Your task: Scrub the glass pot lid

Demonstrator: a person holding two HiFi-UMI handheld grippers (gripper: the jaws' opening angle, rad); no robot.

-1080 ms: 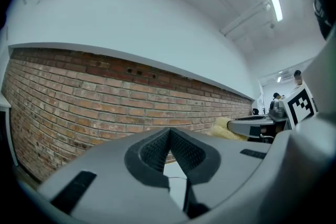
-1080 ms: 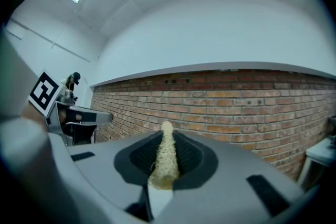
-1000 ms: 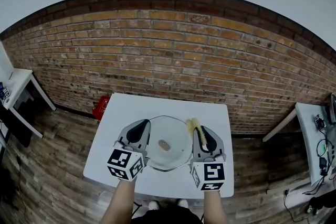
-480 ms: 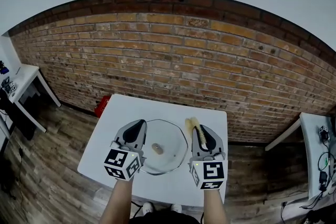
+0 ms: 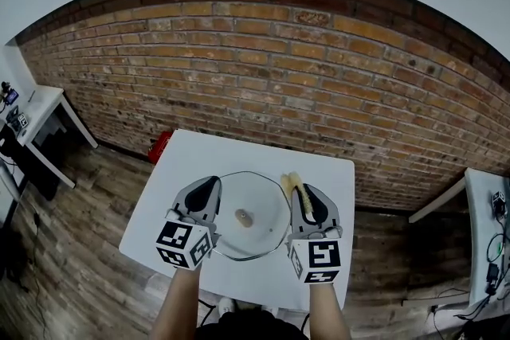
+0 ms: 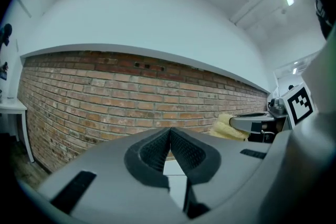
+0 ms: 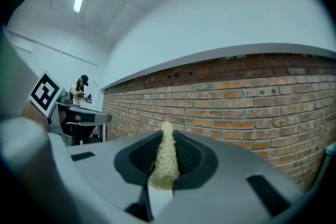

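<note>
The round glass pot lid (image 5: 256, 239) lies flat on the white table (image 5: 199, 159), its brown knob (image 5: 244, 217) up. My left gripper (image 5: 211, 185) sits at the lid's left rim; in the left gripper view its jaws (image 6: 169, 136) are shut with nothing showing between the pads. My right gripper (image 5: 302, 193) is at the lid's right rim, shut on a pale yellow loofah scrubber (image 5: 292, 184). The scrubber (image 7: 166, 157) stands pinched between the dark pads in the right gripper view. It also shows at the right as a loofah (image 6: 228, 126) in the left gripper view.
A brick wall (image 5: 263, 76) runs behind the table. A red box (image 5: 159, 146) stands on the wooden floor at the table's far left corner. White side tables stand at the far left (image 5: 36, 111) and far right (image 5: 486, 195).
Both grippers have drifted a little along the lid's two sides, still shut, the scrubber still in the right one. The lid has not moved on the table.
</note>
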